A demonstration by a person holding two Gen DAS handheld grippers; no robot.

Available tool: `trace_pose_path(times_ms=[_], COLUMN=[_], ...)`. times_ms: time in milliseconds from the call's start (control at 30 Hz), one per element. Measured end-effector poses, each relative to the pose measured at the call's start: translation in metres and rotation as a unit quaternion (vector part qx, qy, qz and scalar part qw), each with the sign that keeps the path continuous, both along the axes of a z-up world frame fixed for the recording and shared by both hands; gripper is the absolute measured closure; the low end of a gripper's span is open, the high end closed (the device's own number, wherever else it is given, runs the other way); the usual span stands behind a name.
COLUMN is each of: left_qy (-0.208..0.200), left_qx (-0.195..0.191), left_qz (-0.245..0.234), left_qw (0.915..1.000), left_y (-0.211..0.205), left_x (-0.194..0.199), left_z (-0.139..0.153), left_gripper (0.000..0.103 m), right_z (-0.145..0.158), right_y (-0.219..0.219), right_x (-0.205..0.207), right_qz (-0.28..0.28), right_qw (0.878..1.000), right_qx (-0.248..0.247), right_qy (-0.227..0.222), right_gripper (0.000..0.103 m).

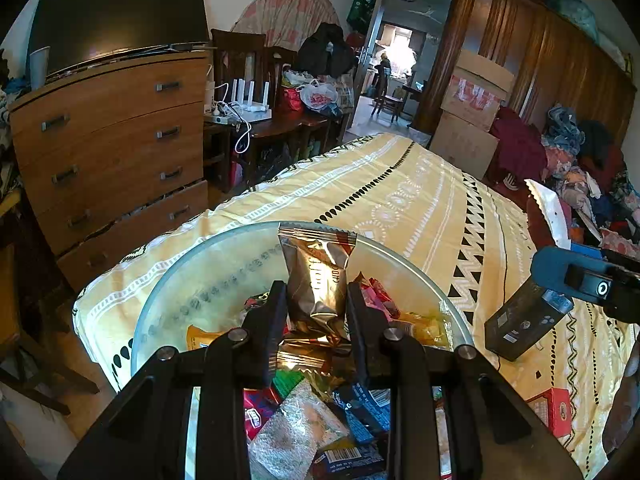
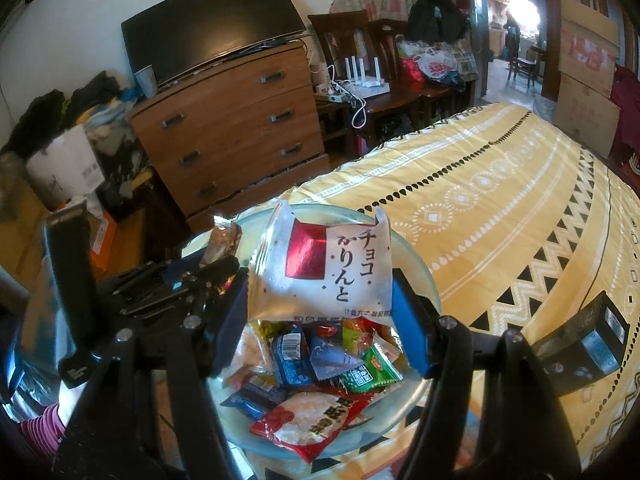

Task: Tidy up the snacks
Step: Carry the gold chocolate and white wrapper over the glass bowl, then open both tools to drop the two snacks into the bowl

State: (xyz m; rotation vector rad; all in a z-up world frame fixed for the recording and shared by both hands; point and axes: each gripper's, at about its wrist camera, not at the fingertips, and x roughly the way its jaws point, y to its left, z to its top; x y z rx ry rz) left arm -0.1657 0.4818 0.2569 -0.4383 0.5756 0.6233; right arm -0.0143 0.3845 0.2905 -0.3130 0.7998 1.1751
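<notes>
A glass bowl [image 1: 168, 300] full of mixed snack packets sits on the yellow patterned bedspread [image 1: 420, 208]. My left gripper [image 1: 316, 300] is shut on a gold-brown foil chocolate packet [image 1: 320, 276] and holds it upright above the bowl. My right gripper [image 2: 320, 304] is shut on a white packet with a red square and Japanese lettering [image 2: 324, 264], held above the same bowl [image 2: 424, 280]. The left gripper [image 2: 216, 268] with its gold packet [image 2: 224, 240] shows at the left of the right wrist view. The right gripper's body [image 1: 580, 280] shows at the right of the left wrist view.
A dark rectangular box [image 1: 520, 320] and a red box [image 1: 554, 410] lie on the bedspread to the bowl's right. A wooden chest of drawers [image 1: 116, 152] with a TV stands beyond the bed's left edge. Clothes are piled at the far right [image 1: 580, 160].
</notes>
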Motion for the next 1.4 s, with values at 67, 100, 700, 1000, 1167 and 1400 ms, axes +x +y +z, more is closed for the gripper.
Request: trace_pose_path(times_ms=[67,100,700,1000,1167,1400], left_qy=[0.000,0.001,0.004,0.019,0.021,0.028], left_qx=[0.000,0.000,-0.001,-0.005,-0.003,-0.003], left_qz=[0.000,0.000,0.000,0.016,0.030,0.034], left_qw=[1.0000,1.0000,1.0000,0.9997,0.9993,0.9990], left_y=[0.000,0.001,0.004,0.009,0.011,0.009], left_x=[0.000,0.000,0.001,-0.001,-0.002,-0.002], left_z=[0.000,-0.001,-0.005,-0.017,-0.018,-0.016], left_gripper=[0.074,0.074,0.074,0.074,0.056,0.054], right_z=[-0.001,-0.001,-0.006,-0.013,-0.017,-0.013], right_y=[0.000,0.000,0.001,0.005,0.008,-0.003], right_x=[0.000,0.000,-0.001,-0.002,0.000,-0.003], right_qz=[0.001,0.001,0.004,0.007,0.003,0.000], right_qw=[1.000,1.000,1.000,1.000,1.000,1.000], right_qx=[0.000,0.000,-0.005,-0.011,-0.013,-0.002], right_qy=[0.000,0.000,0.002,0.002,0.002,-0.006], right_gripper=[0.036,0.036,0.035,0.032,0.028,0.028])
